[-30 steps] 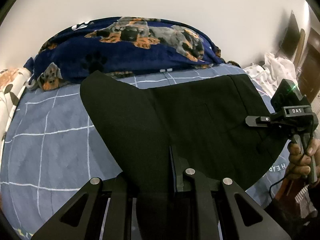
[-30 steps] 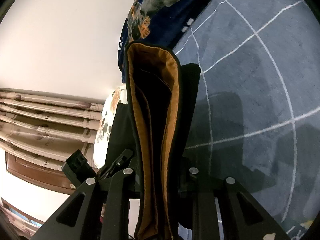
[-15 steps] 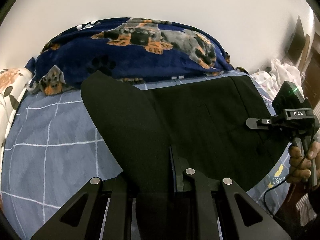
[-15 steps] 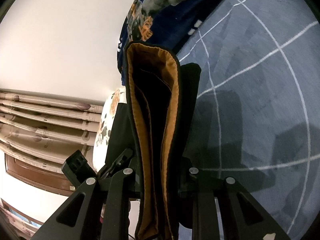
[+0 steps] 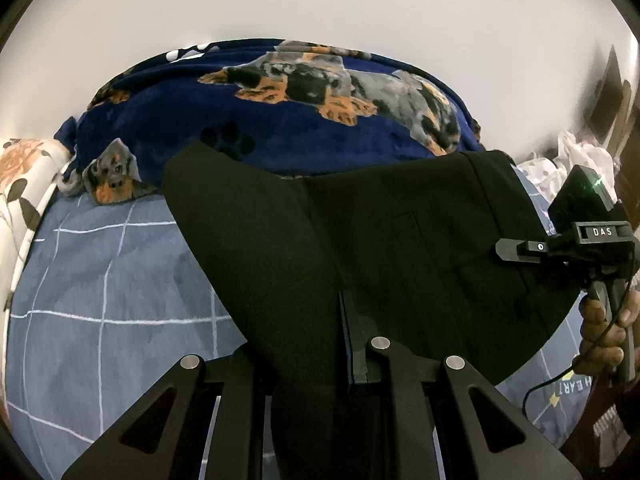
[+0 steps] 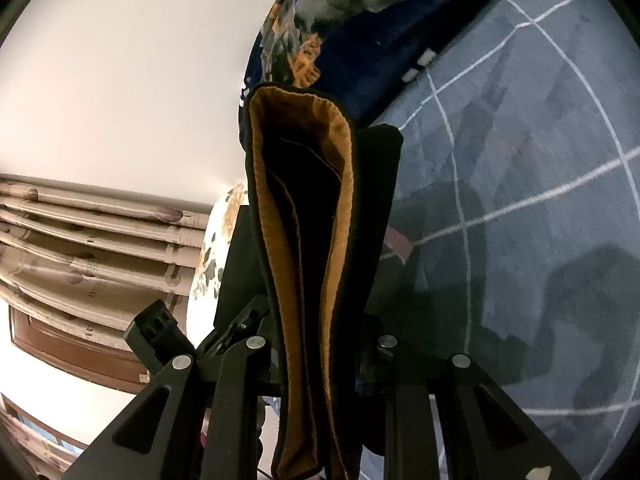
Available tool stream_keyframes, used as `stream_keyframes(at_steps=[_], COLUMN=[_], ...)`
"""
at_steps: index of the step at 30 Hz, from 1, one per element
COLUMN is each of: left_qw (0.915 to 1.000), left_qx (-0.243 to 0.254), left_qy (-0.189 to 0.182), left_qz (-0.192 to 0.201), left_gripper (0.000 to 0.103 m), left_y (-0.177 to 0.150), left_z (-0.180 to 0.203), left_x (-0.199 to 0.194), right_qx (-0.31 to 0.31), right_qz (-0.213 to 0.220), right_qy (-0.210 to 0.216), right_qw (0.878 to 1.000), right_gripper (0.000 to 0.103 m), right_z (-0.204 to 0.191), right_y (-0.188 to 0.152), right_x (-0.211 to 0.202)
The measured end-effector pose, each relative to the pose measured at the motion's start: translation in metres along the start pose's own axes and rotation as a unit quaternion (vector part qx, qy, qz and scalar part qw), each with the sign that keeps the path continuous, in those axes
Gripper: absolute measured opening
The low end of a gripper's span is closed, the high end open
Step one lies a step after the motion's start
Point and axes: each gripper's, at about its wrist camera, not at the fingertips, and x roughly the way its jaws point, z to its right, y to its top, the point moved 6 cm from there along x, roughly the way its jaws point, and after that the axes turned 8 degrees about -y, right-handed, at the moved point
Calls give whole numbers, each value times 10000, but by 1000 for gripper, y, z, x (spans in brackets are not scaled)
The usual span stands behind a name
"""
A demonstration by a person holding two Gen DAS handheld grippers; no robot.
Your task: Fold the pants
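left gripper (image 5: 316, 344) clamps pants (image 5: 400, 248); right gripper (image 6: 320, 344) clamps waistband

pants (image 5: 360, 240): their far edge now overlaps the dog blanket (image 5: 280, 128)
checked bedsheet (image 6: 540, 160): grid lines have slid across the right view

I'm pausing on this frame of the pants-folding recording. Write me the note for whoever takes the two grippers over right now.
Left gripper: shut on the black pants, pinching a fabric edge.
Right gripper: shut on the waistband end, tan lining facing its camera; the hand holding it shows in the left view.
Pants hang stretched between both grippers above the blue checked bedsheet, in front of the dog-print blanket.
Done: pants picked up, apparently doubled over.
Left: lay them on the sheet, fold again, release.
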Motion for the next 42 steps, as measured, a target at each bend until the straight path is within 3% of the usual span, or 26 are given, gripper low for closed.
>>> stream_keyframes(at_steps=[19,42], left_qw=[9999,9995], left_qx=[-110,-310], left_qy=[86,108], left_qz=[36,-23], left_gripper=[15,15], left_y=[29,31], left_z=[-30,-62], left_x=[24,45], right_qx=[35,104], right_qz=[-14,-70], right_qy=[39,12], right_qw=[10000,9999], right_gripper=[20,20], right_z=[3,3], right_y=[6,18], right_x=[4,14])
